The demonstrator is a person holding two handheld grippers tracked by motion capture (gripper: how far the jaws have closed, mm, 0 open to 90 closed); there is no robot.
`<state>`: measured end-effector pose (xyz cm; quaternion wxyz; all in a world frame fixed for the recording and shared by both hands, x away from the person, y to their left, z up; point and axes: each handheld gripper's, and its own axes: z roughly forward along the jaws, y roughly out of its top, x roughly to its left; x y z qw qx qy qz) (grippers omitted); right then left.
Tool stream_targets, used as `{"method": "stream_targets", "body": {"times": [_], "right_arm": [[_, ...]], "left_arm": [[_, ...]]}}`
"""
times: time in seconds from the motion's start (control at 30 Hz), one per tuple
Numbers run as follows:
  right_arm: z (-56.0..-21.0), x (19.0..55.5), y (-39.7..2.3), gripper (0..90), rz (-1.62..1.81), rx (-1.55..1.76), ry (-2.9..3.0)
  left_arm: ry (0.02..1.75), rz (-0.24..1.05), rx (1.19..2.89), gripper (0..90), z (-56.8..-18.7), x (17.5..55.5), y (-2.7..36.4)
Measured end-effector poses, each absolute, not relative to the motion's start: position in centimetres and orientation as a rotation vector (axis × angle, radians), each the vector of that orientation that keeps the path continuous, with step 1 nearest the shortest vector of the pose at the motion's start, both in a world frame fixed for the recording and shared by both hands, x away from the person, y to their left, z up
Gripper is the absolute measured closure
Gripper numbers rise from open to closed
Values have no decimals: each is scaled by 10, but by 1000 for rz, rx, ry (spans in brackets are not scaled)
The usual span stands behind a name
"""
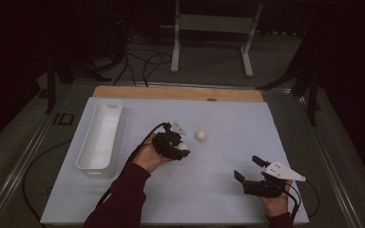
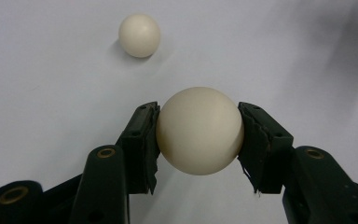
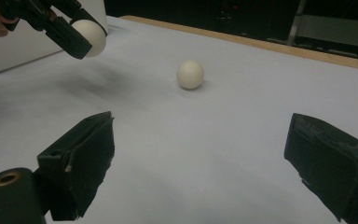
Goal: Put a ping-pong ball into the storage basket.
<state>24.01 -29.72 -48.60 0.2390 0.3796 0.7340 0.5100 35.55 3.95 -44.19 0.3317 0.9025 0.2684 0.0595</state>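
A wide pale mat [image 1: 228,190] covers the table, and the long white bin [image 1: 100,135] standing along its left side serves as the landmark here. The bin looks empty from above, its open top facing up. To the right of the bin, about level with its middle, the left gripper [image 1: 183,147] is clenched on a cream ball [image 2: 199,130]; the left gripper view has both pads pressed against the ball's sides, and in the right gripper view the ball [image 3: 91,37] hangs clear of the mat with its shadow below. A second ball [image 1: 200,135] rests on the mat just beyond that, farther right of the bin and apart from the gripper. Far to the right of the bin, near the mat's front edge, the right gripper [image 1: 248,168] waits with its jaws spread wide and nothing between them, pointed toward the loose ball [image 3: 190,74]. My reading is that the step in hand is carrying the gripped ball, most likely to drop it in the bin. The next move would call for swinging the left hand leftward over the bin's rim, keeping the squeeze steady since a smooth round ball could slip, then letting go above the open tray.
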Motion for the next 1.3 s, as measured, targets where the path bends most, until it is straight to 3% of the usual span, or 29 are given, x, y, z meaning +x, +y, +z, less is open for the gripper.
{"method": "stream_targets", "body": {"times": [1.3], "right_arm": [[-486, 241, -297, 81, 1395, 1040, 2008]], "left_arm": [[740, 224, 2296, 514, -419, 358, 66]]}}
